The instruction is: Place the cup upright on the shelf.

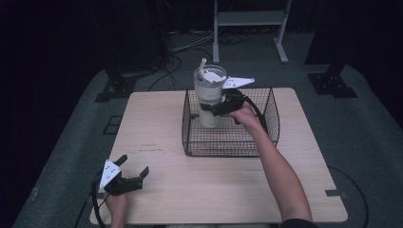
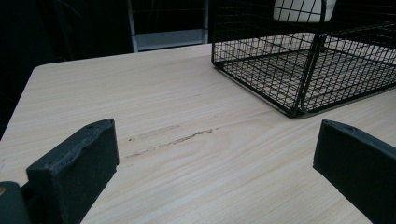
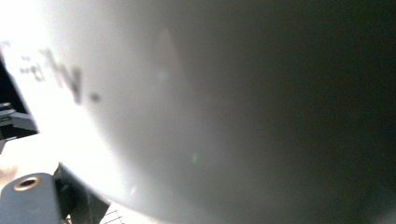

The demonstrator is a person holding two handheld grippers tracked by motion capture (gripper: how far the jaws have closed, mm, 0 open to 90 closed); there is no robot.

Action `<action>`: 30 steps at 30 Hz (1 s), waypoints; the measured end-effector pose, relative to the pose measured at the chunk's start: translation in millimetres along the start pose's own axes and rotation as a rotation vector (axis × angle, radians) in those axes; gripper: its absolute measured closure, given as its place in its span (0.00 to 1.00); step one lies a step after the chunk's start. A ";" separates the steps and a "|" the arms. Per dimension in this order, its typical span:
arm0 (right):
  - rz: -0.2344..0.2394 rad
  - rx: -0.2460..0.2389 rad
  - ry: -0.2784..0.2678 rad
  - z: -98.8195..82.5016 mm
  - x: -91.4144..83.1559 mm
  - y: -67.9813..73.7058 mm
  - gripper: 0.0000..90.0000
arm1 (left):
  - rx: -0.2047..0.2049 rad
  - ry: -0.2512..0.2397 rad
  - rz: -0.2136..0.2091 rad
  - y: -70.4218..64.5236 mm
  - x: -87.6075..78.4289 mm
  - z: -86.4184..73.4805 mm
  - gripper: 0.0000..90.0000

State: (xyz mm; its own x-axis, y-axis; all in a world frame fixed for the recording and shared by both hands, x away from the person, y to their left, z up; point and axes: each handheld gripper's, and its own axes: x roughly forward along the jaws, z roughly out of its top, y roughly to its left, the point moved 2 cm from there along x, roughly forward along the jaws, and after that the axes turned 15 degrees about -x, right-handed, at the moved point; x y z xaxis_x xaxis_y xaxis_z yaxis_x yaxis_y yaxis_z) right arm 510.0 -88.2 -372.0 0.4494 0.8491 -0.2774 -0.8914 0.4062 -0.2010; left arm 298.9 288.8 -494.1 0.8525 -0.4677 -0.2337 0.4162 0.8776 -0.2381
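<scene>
A tall white tumbler with a clear lid and a straw stands upright inside a black wire basket at the table's far middle. My right gripper is shut on the tumbler's side about halfway up. The tumbler's white wall is pressed close against the right gripper view. My left gripper rests open near the table's front left corner, nothing between its fingers. The basket lies ahead and to the right in the left gripper view, with the tumbler's base at the top edge.
The light wooden table has faint scuff marks on its left part. A metal stand and cables lie on the grey floor beyond the table. A black cable trails from each gripper.
</scene>
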 end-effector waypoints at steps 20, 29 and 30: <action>0.057 0.037 0.154 -45.2 29.0 -5.0 0.10 | -0.007 -0.002 -0.003 1.0 -0.2 0.2 0.00; 0.064 0.030 0.187 -52.5 37.2 -4.6 0.10 | -0.013 -0.006 -0.005 1.5 -0.5 0.4 0.00; 0.067 0.033 0.181 -52.3 38.0 -4.9 0.10 | -0.014 -0.007 -0.006 1.6 -0.5 0.4 0.00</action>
State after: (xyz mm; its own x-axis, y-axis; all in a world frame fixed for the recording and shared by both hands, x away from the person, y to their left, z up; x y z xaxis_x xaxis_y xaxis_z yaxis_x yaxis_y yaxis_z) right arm 534.5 -75.5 -430.7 0.3896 0.8010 -0.4545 -0.9197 0.3644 -0.1463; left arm 299.3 290.5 -494.0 0.8522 -0.4723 -0.2253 0.4169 0.8730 -0.2531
